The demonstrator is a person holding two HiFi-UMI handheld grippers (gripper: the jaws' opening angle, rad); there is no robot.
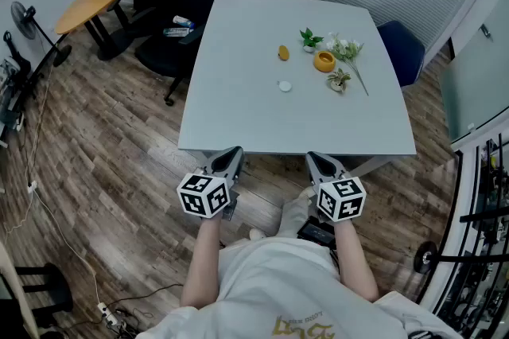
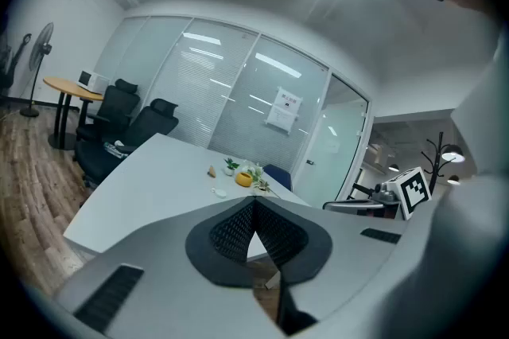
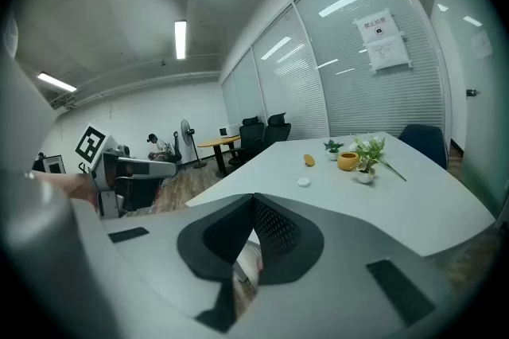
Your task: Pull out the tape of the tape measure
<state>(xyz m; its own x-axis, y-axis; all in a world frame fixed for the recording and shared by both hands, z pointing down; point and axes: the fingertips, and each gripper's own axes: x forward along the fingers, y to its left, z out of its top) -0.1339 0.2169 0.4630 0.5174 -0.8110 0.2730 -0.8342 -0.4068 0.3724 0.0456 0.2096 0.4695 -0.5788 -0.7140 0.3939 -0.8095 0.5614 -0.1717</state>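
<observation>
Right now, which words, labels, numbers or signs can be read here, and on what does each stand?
Paper notice on the glass wall: too blurred to read.
Yellow print on the shirt: too small to read.
Marker cube on the left gripper, and the one on the right gripper: square patterns only, no words.

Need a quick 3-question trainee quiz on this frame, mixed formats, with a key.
1. True or false: the left gripper holds the white disc between its jaws.
2. Where does the white disc lie? A: on the table, nearer to the person than the flowers. B: on the floor. C: on a black office chair.
3. Fill in: the chair at the table's right side is ___ in colour.

Key:
1. False. The jaws are shut on nothing, short of the table's near edge.
2. A
3. blue
</observation>
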